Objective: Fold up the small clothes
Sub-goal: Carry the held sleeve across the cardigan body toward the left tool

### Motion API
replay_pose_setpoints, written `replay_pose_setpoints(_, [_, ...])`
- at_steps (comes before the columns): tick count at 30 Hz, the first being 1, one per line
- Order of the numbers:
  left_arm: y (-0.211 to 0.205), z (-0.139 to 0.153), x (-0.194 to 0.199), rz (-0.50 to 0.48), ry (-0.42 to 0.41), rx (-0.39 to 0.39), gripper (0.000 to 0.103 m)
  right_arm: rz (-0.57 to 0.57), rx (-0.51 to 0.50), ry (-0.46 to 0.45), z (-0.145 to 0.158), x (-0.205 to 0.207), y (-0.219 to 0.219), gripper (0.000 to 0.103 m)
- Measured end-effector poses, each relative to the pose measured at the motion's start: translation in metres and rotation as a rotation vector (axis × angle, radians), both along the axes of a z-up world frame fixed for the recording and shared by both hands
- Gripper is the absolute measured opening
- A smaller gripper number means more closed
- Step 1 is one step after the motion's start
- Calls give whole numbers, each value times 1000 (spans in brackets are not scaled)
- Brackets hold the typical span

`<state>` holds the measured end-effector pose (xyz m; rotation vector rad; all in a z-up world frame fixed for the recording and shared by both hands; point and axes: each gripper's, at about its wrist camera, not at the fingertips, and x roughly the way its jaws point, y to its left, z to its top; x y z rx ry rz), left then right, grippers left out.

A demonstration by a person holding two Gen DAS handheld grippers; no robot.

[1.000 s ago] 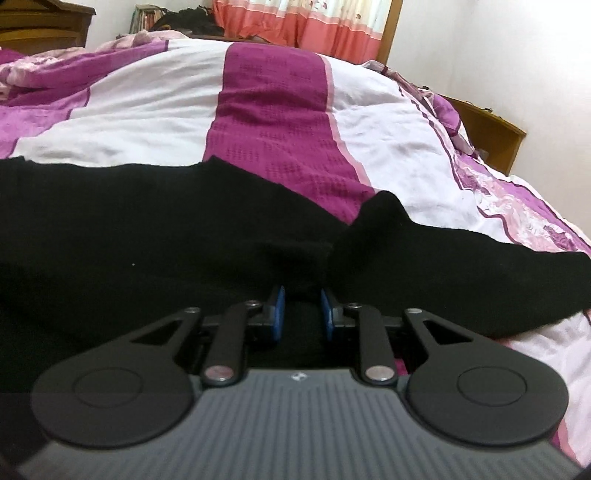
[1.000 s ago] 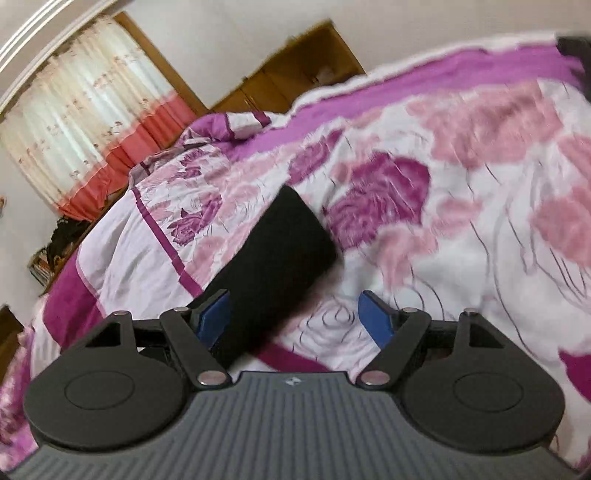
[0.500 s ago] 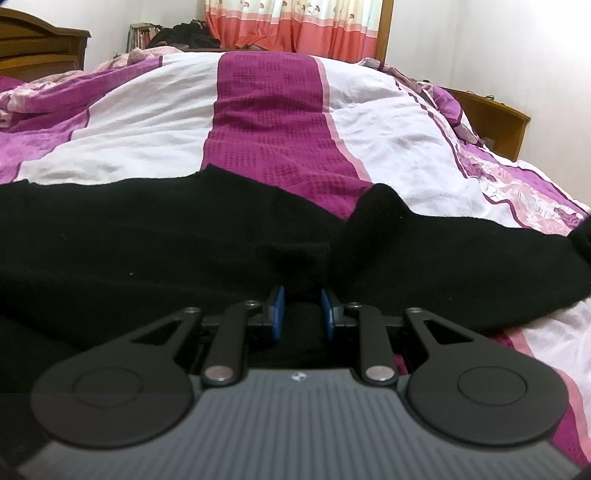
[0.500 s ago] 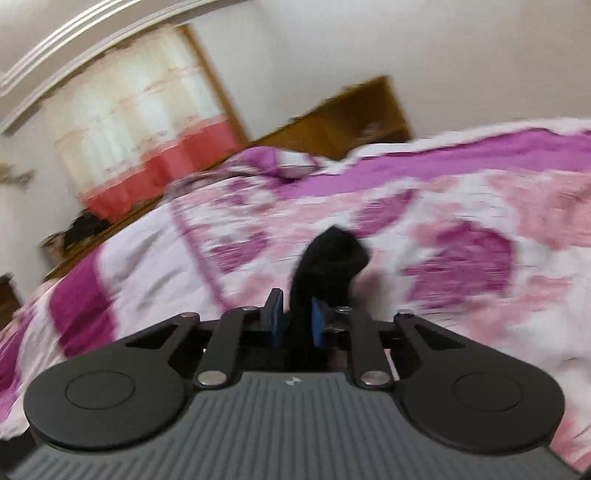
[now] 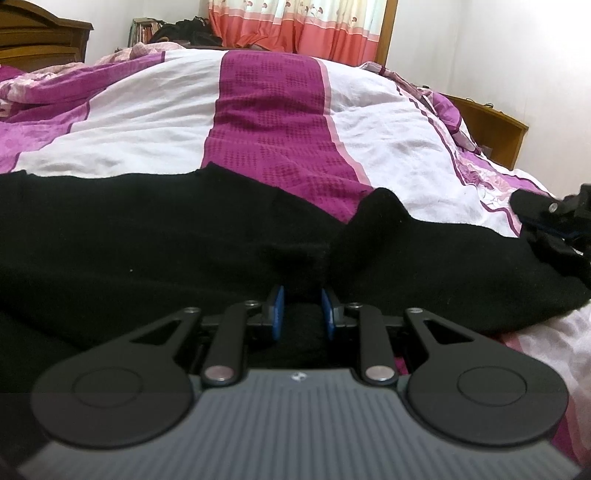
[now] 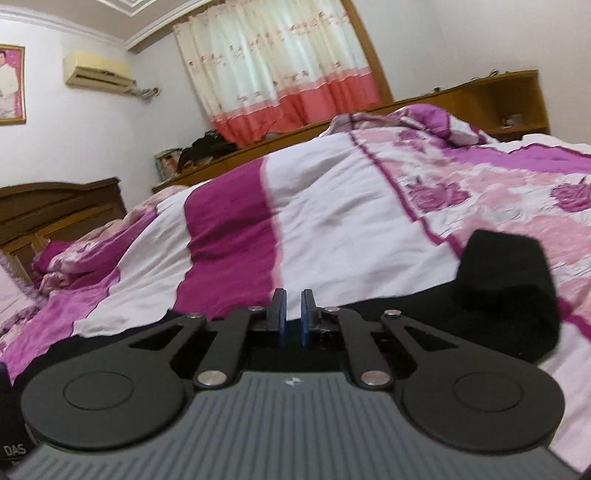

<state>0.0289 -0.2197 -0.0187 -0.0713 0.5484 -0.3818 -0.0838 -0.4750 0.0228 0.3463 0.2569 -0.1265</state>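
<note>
A black garment (image 5: 147, 240) lies spread across the purple and white bedcover (image 5: 147, 122). My left gripper (image 5: 300, 310) is shut on a raised fold of it at its near edge. At the right edge of the left wrist view my right gripper (image 5: 554, 221) hangs over the garment's sleeve, which rises toward it. In the right wrist view my right gripper (image 6: 293, 314) has its jaws closing to a narrow slit, with dark fabric low between the pads. The sleeve end (image 6: 506, 280) stands curled up just to its right.
A wooden headboard (image 5: 37, 37) stands at the far left, and a wooden shelf unit (image 5: 491, 129) runs along the bed's right side. Red and cream curtains (image 5: 295, 26) hang behind the bed. Rumpled bedcover (image 6: 332, 206) stretches ahead.
My right gripper closed on the sleeve end, lifted it, rolled level and swung across the bed, coming into the left wrist view at the right edge. The left gripper stayed still.
</note>
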Motion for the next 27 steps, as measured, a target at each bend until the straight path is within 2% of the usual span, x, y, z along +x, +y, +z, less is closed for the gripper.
replay_pose_setpoints(3, [0, 0, 0, -1, 0, -1, 25, -6, -62, 30, -5, 2, 10, 9])
replay_pose_setpoints(5, [1, 0, 0, -1, 2, -5, 25, -94, -116, 59, -7, 1, 10, 12])
replay_pose_setpoints(6, [1, 0, 0, -1, 3, -7, 25, -161, -124, 69, -7, 0, 3, 23])
replay_pose_setpoints(7, [1, 0, 0, -2, 3, -6, 25, -240, -108, 79, -8, -2, -7, 50])
replay_pose_setpoints(9, [1, 0, 1, -4, 4, -8, 25, -404, -72, 78, -10, -9, -28, 82])
replay_pose_setpoints(10, [2, -1, 1, -5, 6, -14, 25, -446, -97, 85, -11, -11, -34, 83])
replay_pose_setpoints(13, [4, -1, 3, -7, 11, -28, 25, -445, -265, 182, -15, -4, -41, 83])
replay_pose_setpoints(17, [5, -1, 4, -8, 16, -44, 25, -261, -387, 196, -13, -3, -33, 83])
replay_pose_setpoints(19, [3, -1, 3, -6, 13, -34, 25, -211, -524, 208, -11, -3, -18, 83])
replay_pose_setpoints(21, [1, 0, 3, -5, 8, -14, 25, -188, -641, 261, -14, 2, -7, 82])
replay_pose_setpoints(23, [-1, 0, 2, -3, 3, 1, 25, -204, -736, 337, -23, 12, -3, 62])
replay_pose_setpoints(24, [-2, 0, 2, -3, 2, 5, 25, -207, -763, 372, -28, 14, -5, 43])
replay_pose_setpoints(26, [-2, -1, 2, -2, 2, 4, 25, -221, -810, 417, -39, 21, -6, 27])
replay_pose_setpoints(27, [-2, -1, 2, -2, 3, 4, 25, -230, -820, 419, -42, 22, -8, 10])
